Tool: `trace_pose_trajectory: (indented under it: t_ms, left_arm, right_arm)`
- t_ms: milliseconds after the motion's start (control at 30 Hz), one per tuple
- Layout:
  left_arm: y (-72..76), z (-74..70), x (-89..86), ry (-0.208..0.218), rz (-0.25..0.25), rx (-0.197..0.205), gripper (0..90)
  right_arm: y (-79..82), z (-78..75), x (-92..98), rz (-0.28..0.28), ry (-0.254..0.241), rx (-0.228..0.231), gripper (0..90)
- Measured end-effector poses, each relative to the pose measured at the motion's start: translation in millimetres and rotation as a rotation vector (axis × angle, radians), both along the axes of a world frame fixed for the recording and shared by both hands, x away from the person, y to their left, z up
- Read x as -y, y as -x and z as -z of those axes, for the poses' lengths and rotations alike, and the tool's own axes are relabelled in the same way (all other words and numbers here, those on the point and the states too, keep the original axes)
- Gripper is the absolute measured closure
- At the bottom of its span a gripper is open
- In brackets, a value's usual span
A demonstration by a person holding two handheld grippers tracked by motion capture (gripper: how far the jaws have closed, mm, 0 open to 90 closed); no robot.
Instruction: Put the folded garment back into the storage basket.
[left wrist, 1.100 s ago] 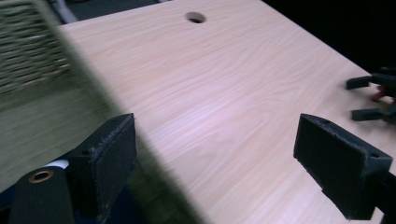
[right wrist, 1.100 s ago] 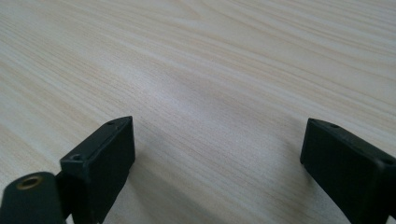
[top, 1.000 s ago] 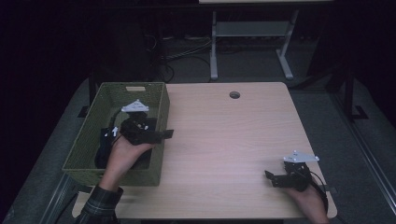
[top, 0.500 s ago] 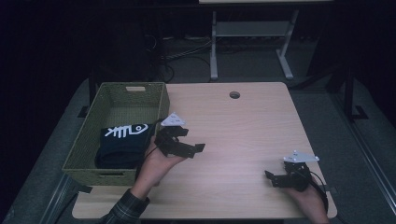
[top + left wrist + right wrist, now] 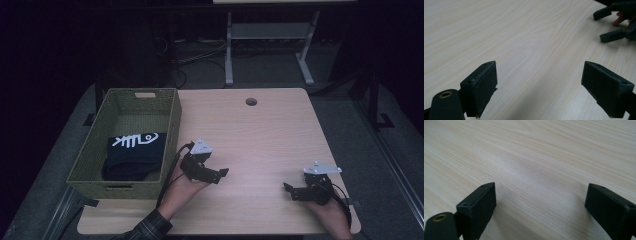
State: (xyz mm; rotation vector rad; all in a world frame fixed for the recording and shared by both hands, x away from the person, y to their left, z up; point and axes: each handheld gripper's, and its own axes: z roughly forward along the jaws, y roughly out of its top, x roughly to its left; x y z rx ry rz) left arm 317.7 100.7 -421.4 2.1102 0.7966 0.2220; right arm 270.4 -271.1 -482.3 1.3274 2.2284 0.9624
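A folded black garment with a white fish-bone print (image 5: 134, 154) lies in the green woven basket (image 5: 172, 120) at the table's left. My left gripper (image 5: 220, 175) is over the bare table just right of the basket, open, nothing between its jaws (image 5: 539, 90). My right gripper (image 5: 291, 190) rests near the front right of the table, also open and empty (image 5: 540, 207). The right gripper (image 5: 610, 25) appears far off at the top right of the left gripper view.
The light wooden table (image 5: 260, 135) has a round cable hole (image 5: 251, 102) near its far edge. A metal stand's legs (image 5: 265, 45) rise behind the table. The floor around is dark.
My left gripper has come out of the basket and moved right onto the table, leaving the black garment inside. The right gripper has stayed put.
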Motion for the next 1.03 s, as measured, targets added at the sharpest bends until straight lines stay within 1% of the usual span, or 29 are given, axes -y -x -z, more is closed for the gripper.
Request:
trace_pose_trajectory:
  t_ms: [100,133,200,267,367,400,467,533,567,633,667,700,733,767,1033]
  left_arm:
    - [-0.6,12.0,2.5,-0.019,-0.001,0.0,12.7]
    - [-1.0,17.3,4.0,-0.02,-0.003,-0.009,12.7]
    - [-1.5,25.0,5.2,-0.043,0.0,-0.018,12.7]
    - [-2.0,32.2,6.5,-0.054,0.002,-0.029,12.7]
    - [-1.6,40.7,8.8,-0.086,0.005,-0.034,12.7]
    - [-1.5,42.8,9.2,-0.097,0.004,-0.03,12.7]
    - [-1.6,46.9,8.9,-0.108,0.0,-0.028,12.7]
    - [-1.8,51.2,8.8,-0.114,-0.003,-0.035,12.7]
    - [-1.4,52.6,8.1,-0.108,0.0,-0.025,12.5]
    - [-0.8,53.2,8.6,-0.119,0.002,-0.012,12.7]
    - [-0.5,54.0,9.0,-0.123,0.003,0.0,12.7]
    - [0.6,56.0,9.4,-0.134,0.005,0.028,12.7]
    - [1.3,56.4,10.1,-0.143,0.003,0.037,12.8]
    - [1.8,56.2,10.4,-0.151,0.008,0.041,12.7]
    - [1.9,56.3,10.5,-0.149,0.009,0.039,12.7]
  right_arm:
    - [0.0,0.0,0.0,0.0,0.0,0.0,9.9]
    - [0.0,0.0,0.0,0.0,0.0,0.0,9.8]
    - [0.0,0.0,0.0,0.0,0.0,0.0,9.8]
    - [0.0,0.0,0.0,0.0,0.0,0.0,9.8]
    - [0.0,0.0,0.0,0.0,0.0,0.0,9.9]
    - [0.0,0.0,0.0,0.0,0.0,0.0,9.8]
    - [0.0,0.0,0.0,0.0,0.0,0.0,9.8]
    - [0.0,0.0,0.0,0.0,0.0,0.0,9.8]
    - [0.0,0.0,0.0,0.0,0.0,0.0,9.8]
    - [0.0,0.0,0.0,0.0,0.0,0.0,9.8]
    - [0.0,0.0,0.0,0.0,0.0,0.0,9.8]
    - [0.0,0.0,0.0,0.0,0.0,0.0,9.8]
    - [0.0,0.0,0.0,0.0,0.0,0.0,9.8]
    - [0.0,0.0,0.0,0.0,0.0,0.0,9.8]
    - [0.0,0.0,0.0,0.0,0.0,0.0,9.8]
